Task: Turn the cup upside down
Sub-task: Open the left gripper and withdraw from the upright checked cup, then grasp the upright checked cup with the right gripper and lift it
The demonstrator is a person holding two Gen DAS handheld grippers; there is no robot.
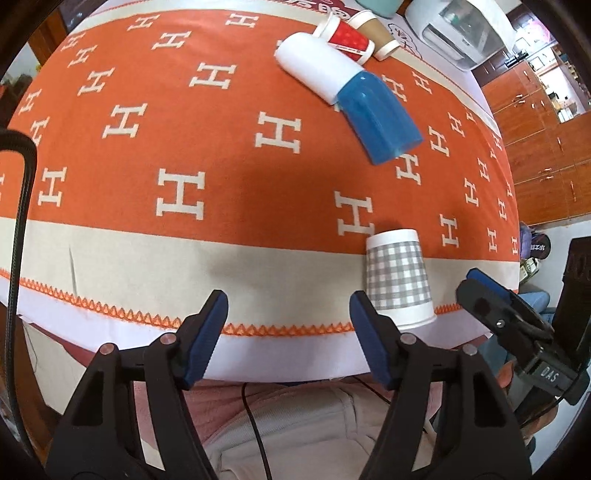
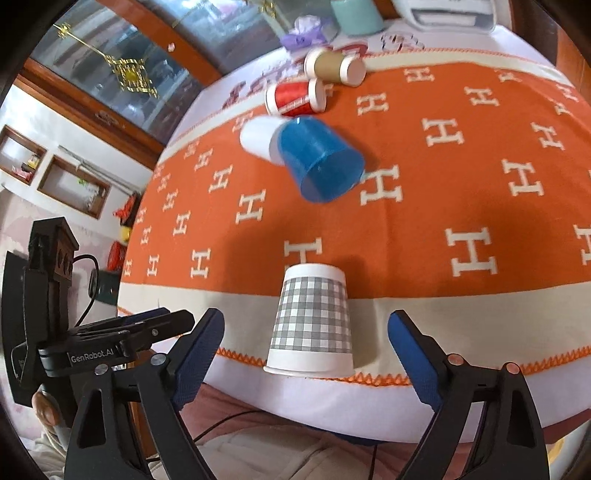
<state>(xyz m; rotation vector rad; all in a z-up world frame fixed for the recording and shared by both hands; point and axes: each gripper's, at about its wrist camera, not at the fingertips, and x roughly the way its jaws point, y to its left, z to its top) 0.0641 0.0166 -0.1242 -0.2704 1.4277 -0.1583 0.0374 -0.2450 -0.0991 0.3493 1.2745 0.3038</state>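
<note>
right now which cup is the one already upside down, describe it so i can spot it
Look at the near edge of the orange tablecloth, on its beige border. The checked cup stands there alone, rim down. Unlike the blue cup and others lying far back, it has a grey-and-white check pattern.

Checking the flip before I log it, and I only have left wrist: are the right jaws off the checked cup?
Observer: Yes. The right gripper has its jaws open. The checked cup sits centred in the gap, with clear space on both sides.
Operator: Is the rim flat? Part of it is hidden in my view.
Observer: The whole rim shows here. It is flat on the tablecloth at the zigzag stitching, base up.
Operator: Anything behind the brown cup?
Observer: A crumpled purple item that looks like a bag, out of your frame.
</note>
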